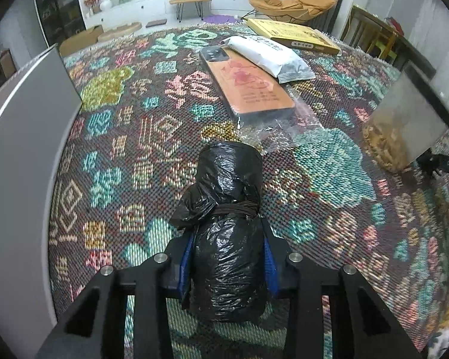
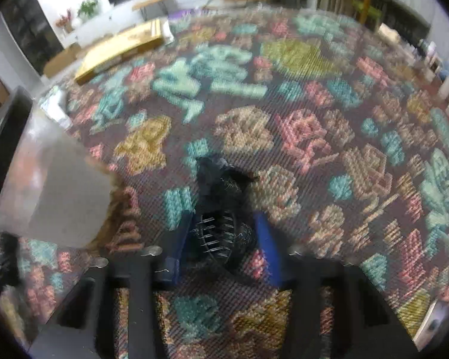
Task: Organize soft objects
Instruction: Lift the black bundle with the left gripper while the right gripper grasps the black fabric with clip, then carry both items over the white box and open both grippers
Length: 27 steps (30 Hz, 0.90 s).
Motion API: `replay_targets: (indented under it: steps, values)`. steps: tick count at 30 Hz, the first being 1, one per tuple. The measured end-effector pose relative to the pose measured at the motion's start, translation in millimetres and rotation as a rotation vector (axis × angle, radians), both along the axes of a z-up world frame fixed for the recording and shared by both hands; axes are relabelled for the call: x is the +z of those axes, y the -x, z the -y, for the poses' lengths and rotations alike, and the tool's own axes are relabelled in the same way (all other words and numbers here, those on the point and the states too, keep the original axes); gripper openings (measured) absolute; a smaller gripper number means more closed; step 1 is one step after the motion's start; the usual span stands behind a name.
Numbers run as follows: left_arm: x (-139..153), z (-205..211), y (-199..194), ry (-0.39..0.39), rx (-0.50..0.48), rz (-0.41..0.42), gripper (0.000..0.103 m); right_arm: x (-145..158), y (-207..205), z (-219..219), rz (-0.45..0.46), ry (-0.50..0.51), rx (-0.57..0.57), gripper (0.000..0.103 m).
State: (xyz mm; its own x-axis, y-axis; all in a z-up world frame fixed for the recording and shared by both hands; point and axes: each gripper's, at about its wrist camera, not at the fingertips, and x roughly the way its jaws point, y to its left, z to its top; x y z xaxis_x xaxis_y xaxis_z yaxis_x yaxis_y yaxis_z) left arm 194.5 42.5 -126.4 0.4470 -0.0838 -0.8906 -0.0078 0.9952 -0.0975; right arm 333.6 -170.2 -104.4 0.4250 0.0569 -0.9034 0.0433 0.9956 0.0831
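Left gripper (image 1: 228, 257): fingers closed on a roll of black plastic bags (image 1: 227, 239), the blue pads pressing its lower half from either side.
Roll, long axis: runs straight out from the fingers, in line with them; a dark elastic band (image 1: 236, 209) cinches its middle, and the far end stands free above the table.
Right gripper (image 2: 221, 239): fingers narrowed around a small dark, toothed object, apparently a hair claw clip (image 2: 221, 209); the left pad seems to touch it, but blur leaves the right-side contact uncertain.
Clip, position: between and just ahead of the right fingers, over the patterned tablecloth (image 2: 299, 137).
Ahead of the roll: a phone case in a clear sleeve (image 1: 245, 86), then a white pouch (image 1: 269, 55) overlapping its far corner, then a yellow flat box (image 1: 296, 34) near the far table edge.
Left margin: a grey upright panel (image 1: 24, 137), close beside the left gripper; its nature is not clear.
Right margin: a clear jar with pale brown contents (image 1: 404, 131), standing between the two grippers' fields.
Open room: bare cloth lies left of the phone case and widely across the right wrist view; judged the freest ground for setting either item down.
Caution: the band leaves a loose flap of bag that could snag.
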Motion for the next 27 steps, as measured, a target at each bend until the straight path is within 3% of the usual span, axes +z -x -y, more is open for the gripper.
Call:
replay_targets:
  steps: [5, 7, 11, 17, 23, 24, 26, 27]
  values:
    - [40, -12, 18, 0.144, 0.031, 0.06, 0.038, 57, 14, 11, 0.113, 0.012, -0.041, 0.039]
    - [67, -22, 31, 0.19, 0.035, 0.104, 0.038, 89, 23, -1, 0.166, 0.039, 0.002, 0.039]
    - [116, -54, 64, 0.202, 0.038, 0.193, 0.038, 152, 49, -59, 0.271, 0.049, 0.157, 0.039]
    - [163, -162, 138, 0.068, 0.184, 0.27, 0.038, 204, 101, -190, 0.314, -0.178, 0.42, 0.039]
    - [154, -252, 201, -0.116, 0.372, 0.223, 0.039, 205, 168, -352, 0.21, -0.424, 0.71, 0.04]
    - [148, -262, 210, -0.155, 0.405, 0.209, 0.041, 201, 178, -372, 0.185, -0.456, 0.744, 0.042]
    - [140, -274, 223, -0.209, 0.458, 0.201, 0.064, 185, 198, -412, 0.092, -0.564, 0.815, 0.072]
    - [136, -275, 231, -0.221, 0.478, 0.21, 0.088, 179, 204, -423, 0.061, -0.596, 0.827, 0.089]
